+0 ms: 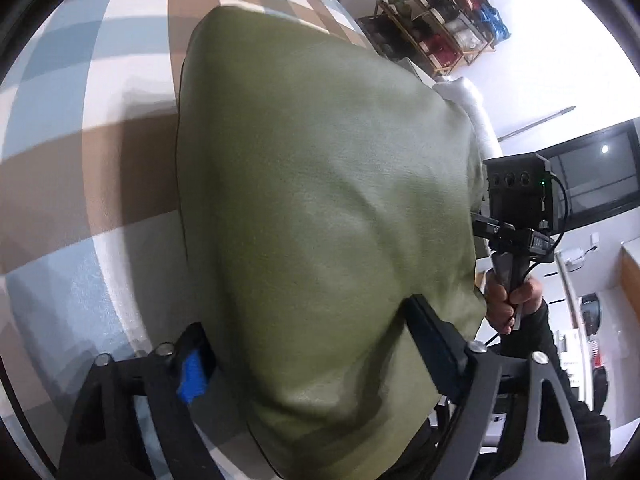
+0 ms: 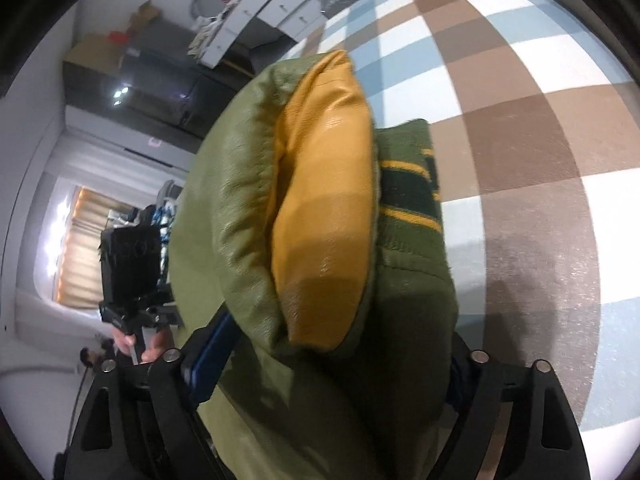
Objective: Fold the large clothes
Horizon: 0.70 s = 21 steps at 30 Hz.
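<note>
The left gripper point(image 1: 308, 344) is clamped on the olive-green jacket point(image 1: 320, 200), whose broad back panel fills the view and blocks most of the checked cloth point(image 1: 100, 120) spread beneath it. The right gripper point(image 2: 332, 360) is likewise closed on the same garment, where a mustard-yellow lining point(image 2: 324, 200) and a dark green ribbed cuff point(image 2: 412, 200) with yellow stripes bulge between its fingers. Far off to the right in the left view stand a shoe rack point(image 1: 440, 24) and a dark screen point(image 1: 596, 172); in the right view white drawers point(image 2: 276, 4) sit far left.
</note>
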Each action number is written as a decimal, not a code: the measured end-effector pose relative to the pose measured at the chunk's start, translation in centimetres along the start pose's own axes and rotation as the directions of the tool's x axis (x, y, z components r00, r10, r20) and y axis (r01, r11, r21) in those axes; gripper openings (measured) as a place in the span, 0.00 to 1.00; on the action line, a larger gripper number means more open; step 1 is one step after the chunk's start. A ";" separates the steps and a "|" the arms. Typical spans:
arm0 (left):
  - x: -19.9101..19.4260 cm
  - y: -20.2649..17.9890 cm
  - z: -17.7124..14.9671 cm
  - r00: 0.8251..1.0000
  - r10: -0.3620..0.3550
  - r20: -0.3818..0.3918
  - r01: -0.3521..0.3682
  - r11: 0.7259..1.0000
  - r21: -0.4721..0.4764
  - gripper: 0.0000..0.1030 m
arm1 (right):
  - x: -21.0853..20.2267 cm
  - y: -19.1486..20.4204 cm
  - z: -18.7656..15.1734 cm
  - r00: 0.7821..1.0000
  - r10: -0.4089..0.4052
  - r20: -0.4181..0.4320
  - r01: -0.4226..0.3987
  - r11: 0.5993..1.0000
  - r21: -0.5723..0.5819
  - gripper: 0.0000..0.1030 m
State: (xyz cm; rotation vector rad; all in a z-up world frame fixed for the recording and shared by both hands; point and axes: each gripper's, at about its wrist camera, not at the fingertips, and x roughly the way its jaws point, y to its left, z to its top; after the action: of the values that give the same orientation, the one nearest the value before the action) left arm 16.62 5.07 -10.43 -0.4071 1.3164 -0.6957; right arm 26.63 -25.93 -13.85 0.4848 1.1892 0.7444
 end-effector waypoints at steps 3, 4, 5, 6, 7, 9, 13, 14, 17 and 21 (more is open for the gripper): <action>-1.0 -2.0 0.2 0.999 0.046 0.001 -0.046 0.999 0.014 0.69 | -0.7 1.2 -0.6 1.000 -0.015 0.025 0.015 1.000 0.000 0.71; -1.4 -3.0 -0.1 0.998 0.059 0.004 -0.060 0.998 0.031 0.69 | -1.2 1.9 -0.8 0.999 0.013 0.041 -0.013 1.000 -0.011 0.71; -1.6 -3.5 -0.2 0.997 0.076 0.006 -0.076 0.996 0.050 0.70 | -1.5 2.4 -0.9 0.998 0.040 0.055 -0.039 0.999 -0.020 0.71; -1.8 -4.0 -0.6 0.995 0.097 0.009 -0.097 0.994 0.058 0.70 | -1.5 2.8 -1.4 0.996 0.056 0.062 -0.055 0.998 -0.027 0.71; -1.7 -3.8 -1.0 0.994 0.111 0.012 -0.112 0.992 0.054 0.70 | -1.1 2.9 -1.8 0.996 0.065 0.059 -0.063 0.998 -0.028 0.71; -0.6 -2.3 -1.2 0.993 0.115 -0.003 -0.114 0.993 0.035 0.70 | 0.4 2.7 -2.3 0.997 0.060 0.045 -0.059 0.998 -0.035 0.71; -1.4 -1.9 -0.2 0.996 0.093 0.015 -0.092 0.996 -0.013 0.66 | 1.1 4.1 -1.8 0.995 0.077 0.066 -0.071 0.994 -0.082 0.71; -1.8 -2.3 0.0 0.994 0.110 0.023 -0.110 0.994 -0.002 0.66 | 0.9 4.7 -1.9 0.995 0.076 0.068 -0.069 0.992 -0.105 0.69; -4.0 -3.0 0.6 0.989 0.138 0.049 -0.139 0.990 0.015 0.61 | 0.9 7.0 -1.7 0.993 0.097 0.074 -0.086 0.986 -0.141 0.61; -7.1 -3.4 1.0 0.983 0.164 0.078 -0.166 0.986 0.017 0.59 | 0.9 9.5 -1.0 0.975 0.200 0.094 -0.182 0.969 -0.168 0.55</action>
State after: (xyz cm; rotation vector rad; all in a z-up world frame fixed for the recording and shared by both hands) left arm 16.14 7.21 -2.85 -0.2989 1.2525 -0.5507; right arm 23.38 -18.89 -8.14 0.5062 0.9799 0.9583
